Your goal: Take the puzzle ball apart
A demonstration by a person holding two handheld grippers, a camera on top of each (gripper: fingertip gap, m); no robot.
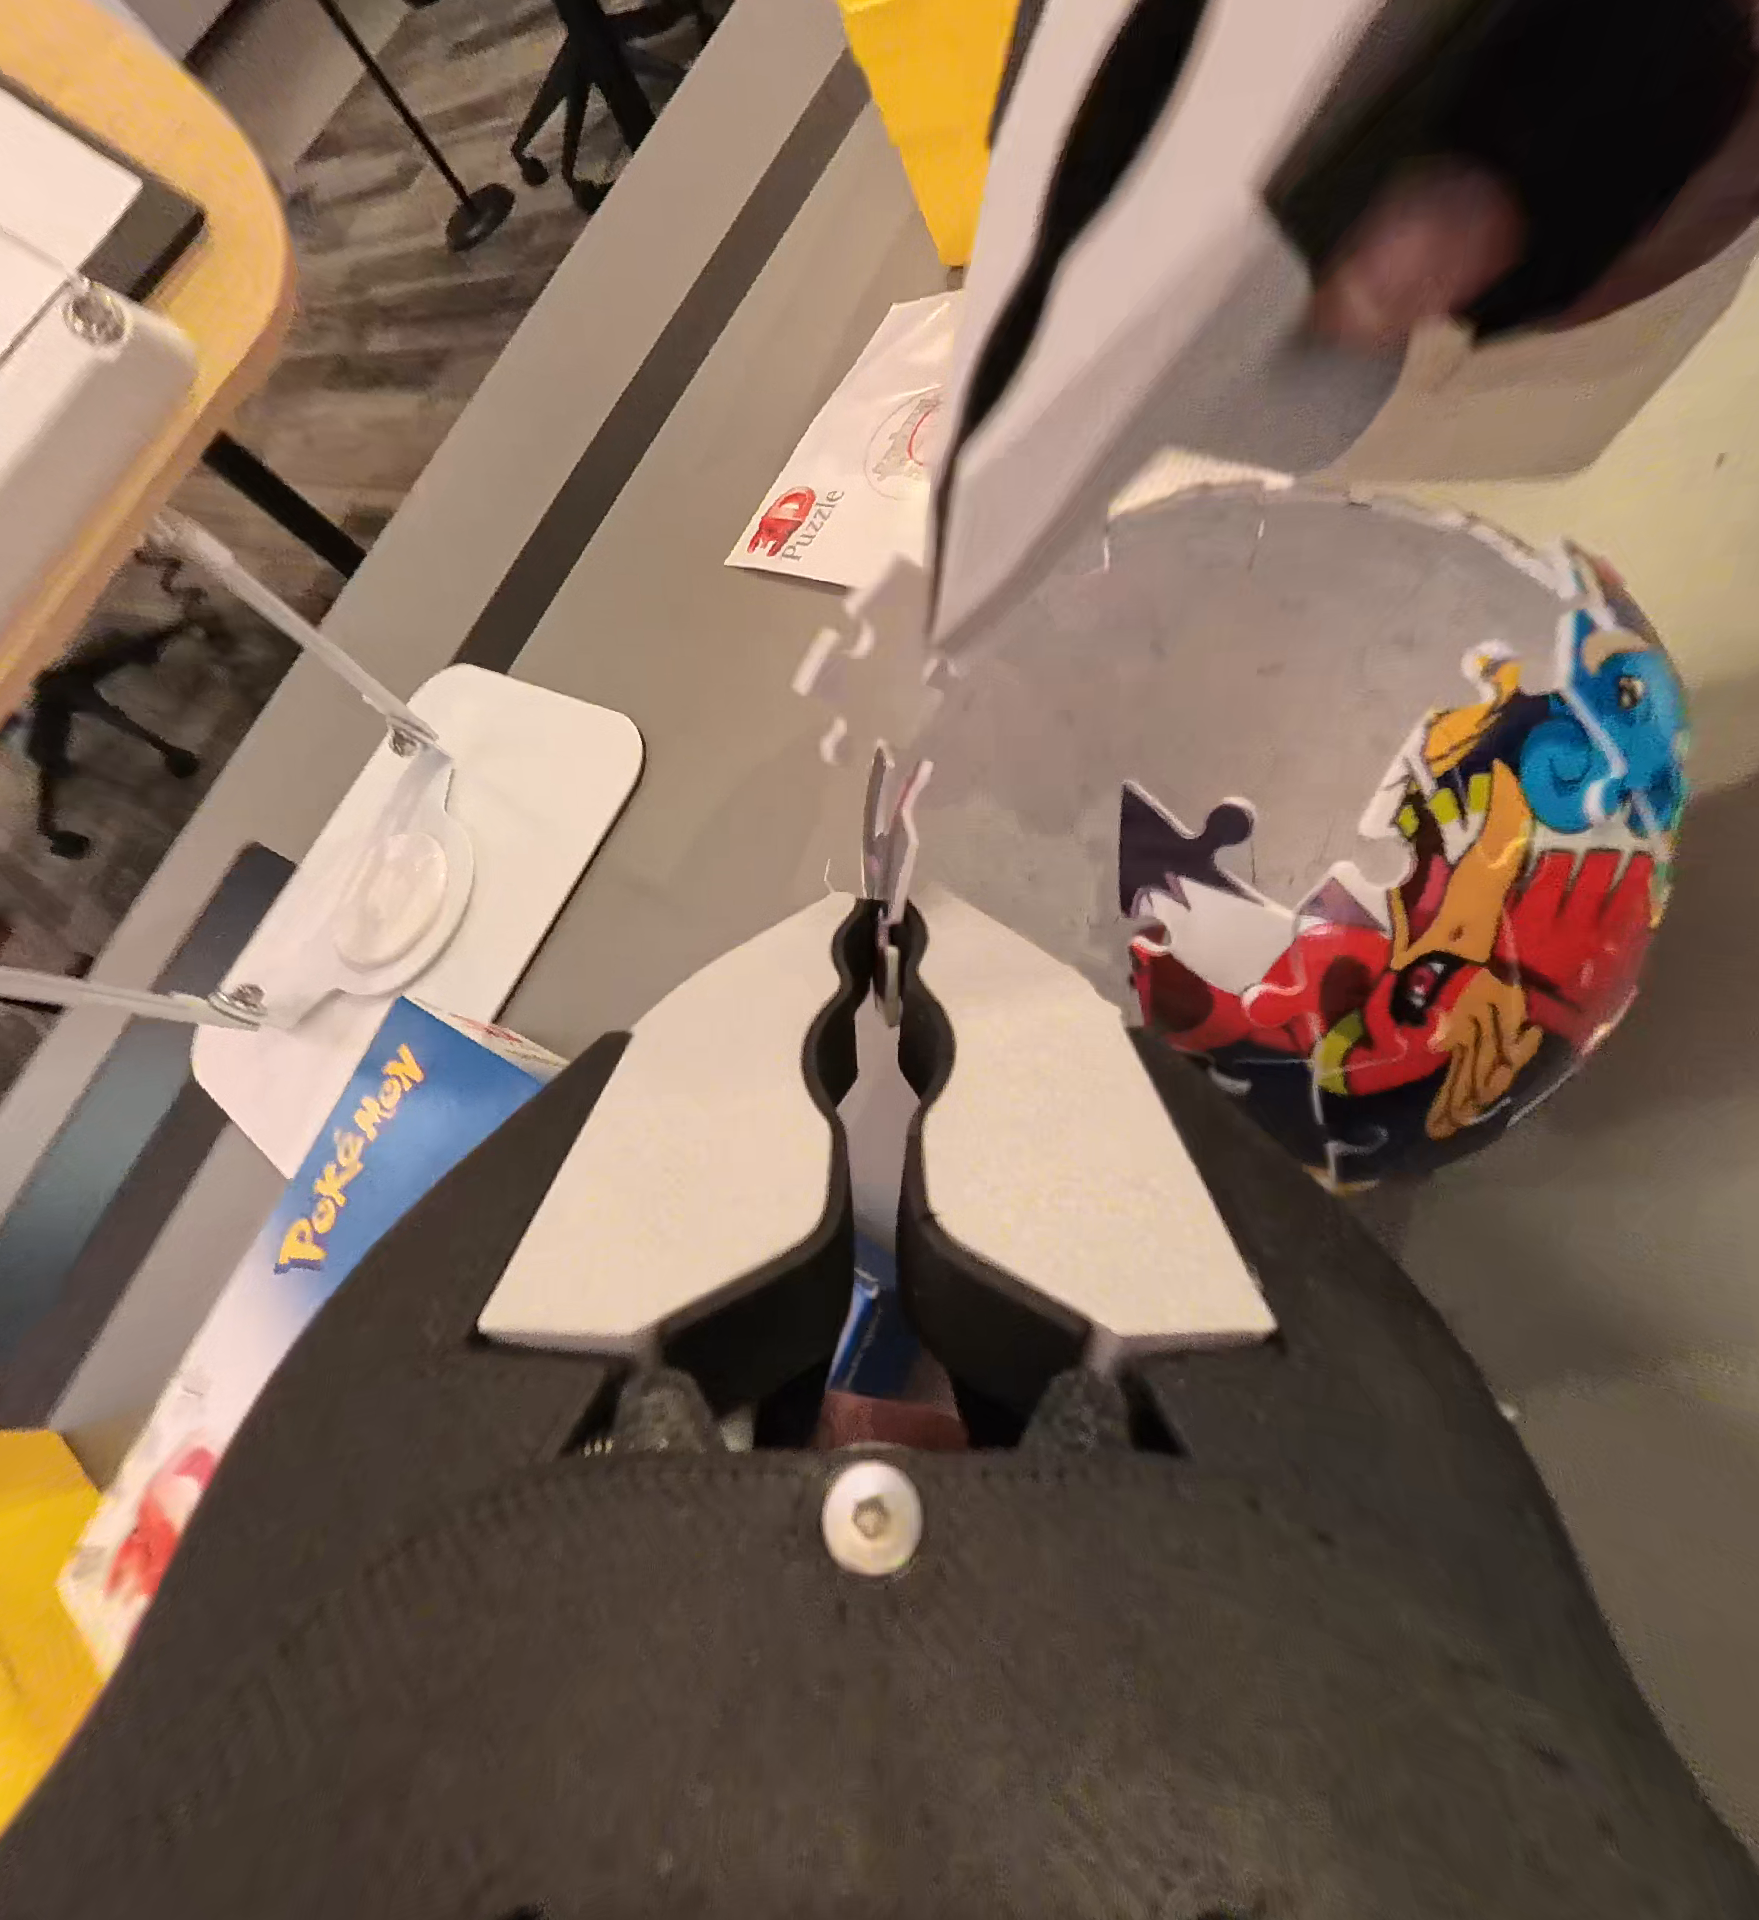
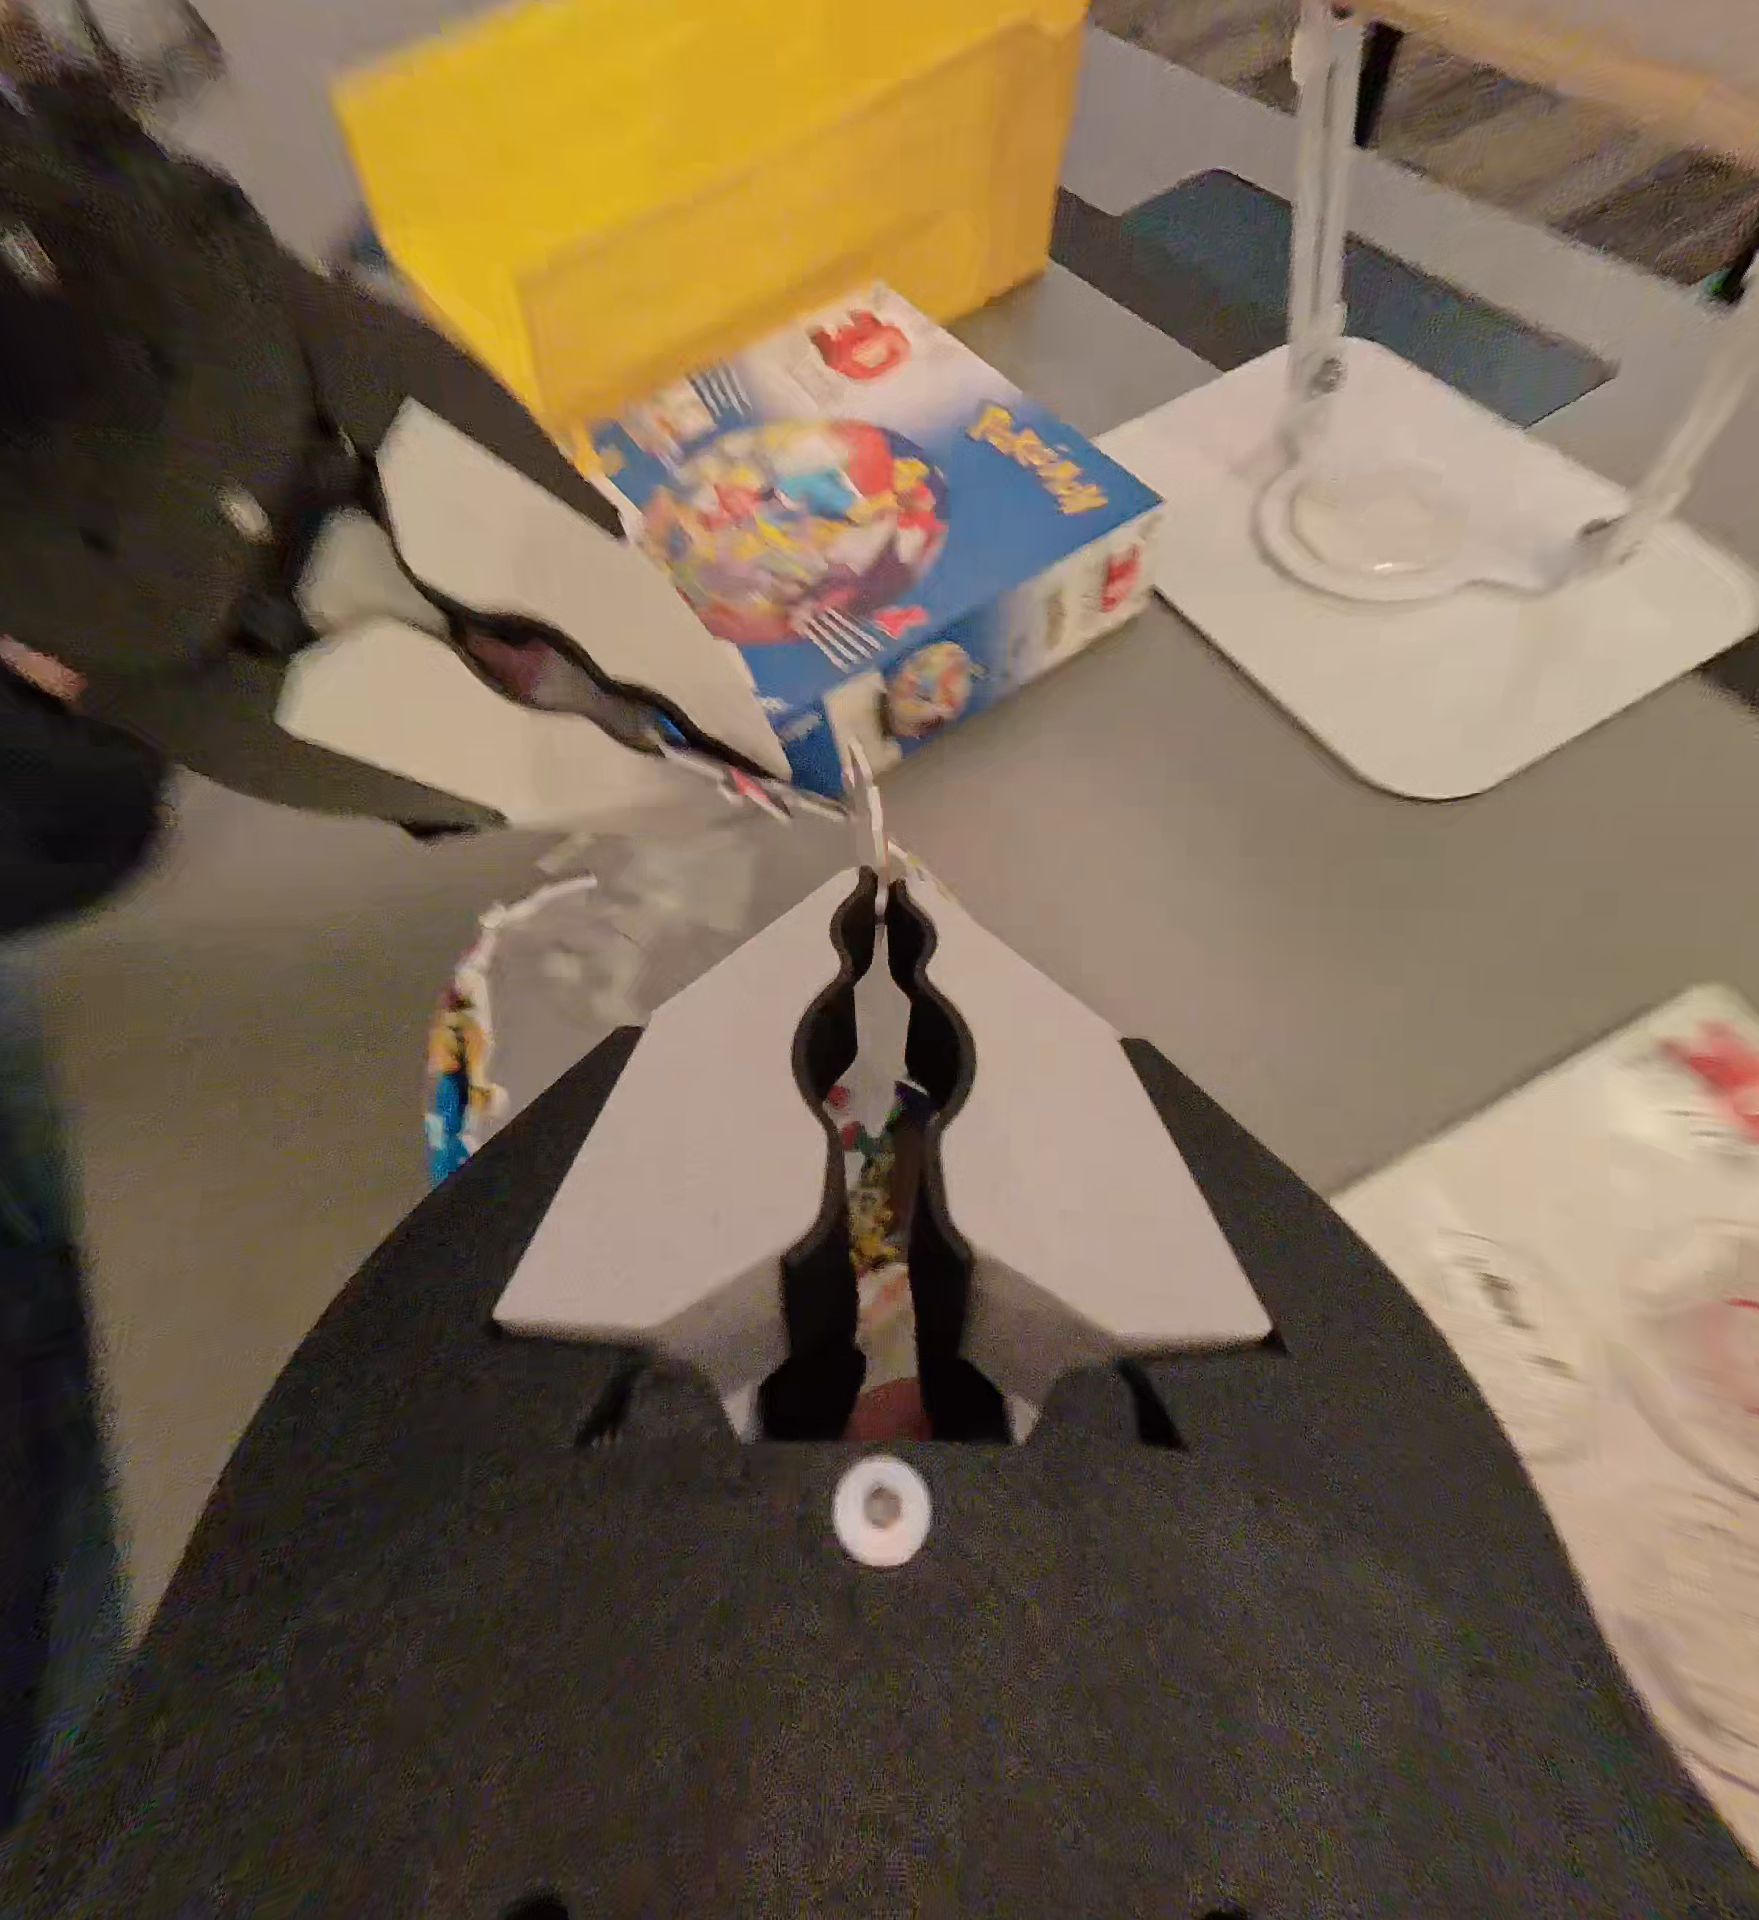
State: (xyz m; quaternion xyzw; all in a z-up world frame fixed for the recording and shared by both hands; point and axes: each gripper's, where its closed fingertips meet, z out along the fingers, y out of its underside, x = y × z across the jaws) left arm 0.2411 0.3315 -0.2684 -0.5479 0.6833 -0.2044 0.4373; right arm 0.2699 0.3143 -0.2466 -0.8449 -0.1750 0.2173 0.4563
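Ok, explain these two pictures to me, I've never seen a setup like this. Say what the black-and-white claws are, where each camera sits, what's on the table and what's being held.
There is no robot here: a person holds two hand-operated pincers, each with a camera looking forward along its fingers. One picture comes from the left gripper, the other from the right gripper; each also shows up in the other's picture.

Both are shut on the rim of the puzzle ball, a partly dismantled shell, grey inside and printed with bright cartoon figures outside. Each pinches edge pieces, close together.

On the grey table lie the puzzle's blue box, a yellow box, a clear stand on a white base, and printed paper sheets. The right picture is rather blurred.
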